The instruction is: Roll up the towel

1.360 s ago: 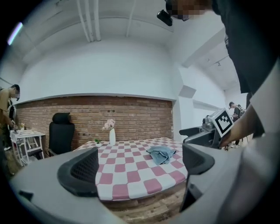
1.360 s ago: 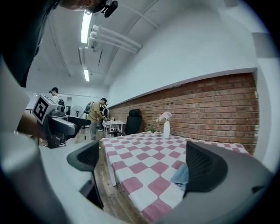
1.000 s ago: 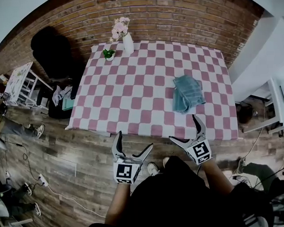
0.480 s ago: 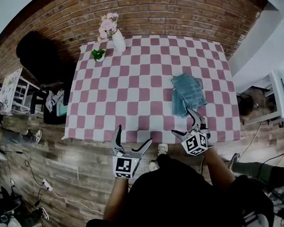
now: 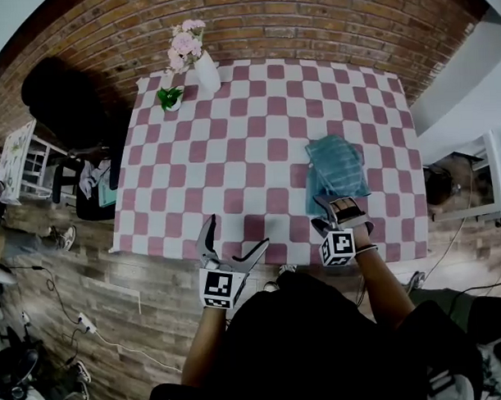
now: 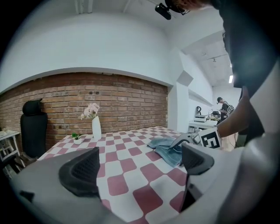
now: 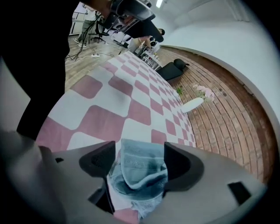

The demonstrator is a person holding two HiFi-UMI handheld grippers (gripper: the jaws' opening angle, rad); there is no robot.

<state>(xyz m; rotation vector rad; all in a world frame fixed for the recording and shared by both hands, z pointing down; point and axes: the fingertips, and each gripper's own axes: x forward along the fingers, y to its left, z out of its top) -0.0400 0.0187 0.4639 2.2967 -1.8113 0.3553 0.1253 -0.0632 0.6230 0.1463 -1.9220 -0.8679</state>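
The blue towel lies crumpled near the front right of the checked tabletop. The right gripper has just been closing its fingers, which now pinch the towel's bunched near edge. The left gripper is well apart from the towel, its fingers spread and empty. At the far left corner a white vase holds pink flowers.
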